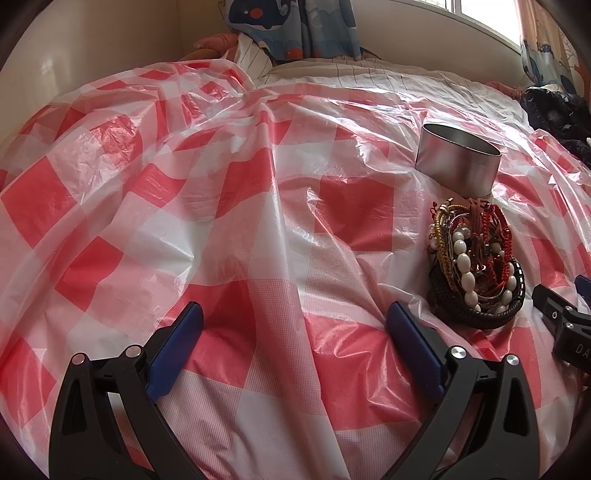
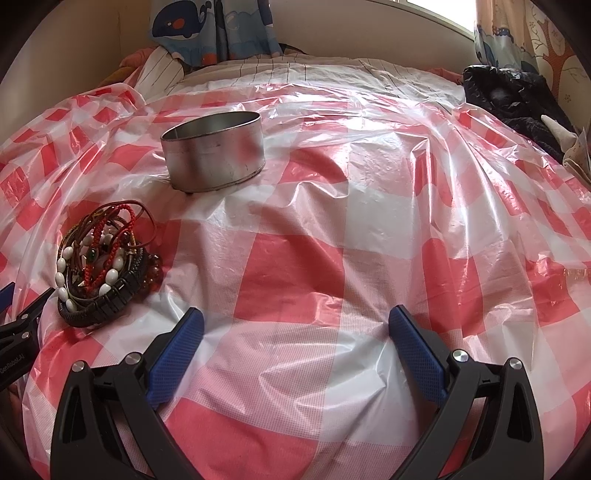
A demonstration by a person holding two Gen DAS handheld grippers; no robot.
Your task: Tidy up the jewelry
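A tangled pile of bracelets [image 1: 476,258], with white beads, red cords and a black braided band, lies on the red-and-white checked plastic sheet [image 1: 258,221]. It also shows in the right wrist view [image 2: 103,262]. A round open metal tin [image 1: 458,162] stands just behind the pile, seen too in the right wrist view [image 2: 214,151]. My left gripper [image 1: 295,317] is open and empty, left of the pile. My right gripper [image 2: 295,321] is open and empty, right of the pile. Each gripper shows at the edge of the other's view.
The sheet covers a bed and is wrinkled. A dark bundle of clothing [image 2: 517,99] lies at the far right. A striped pillow [image 2: 162,70] and whale-print curtains [image 2: 207,29] are at the back by the wall and window.
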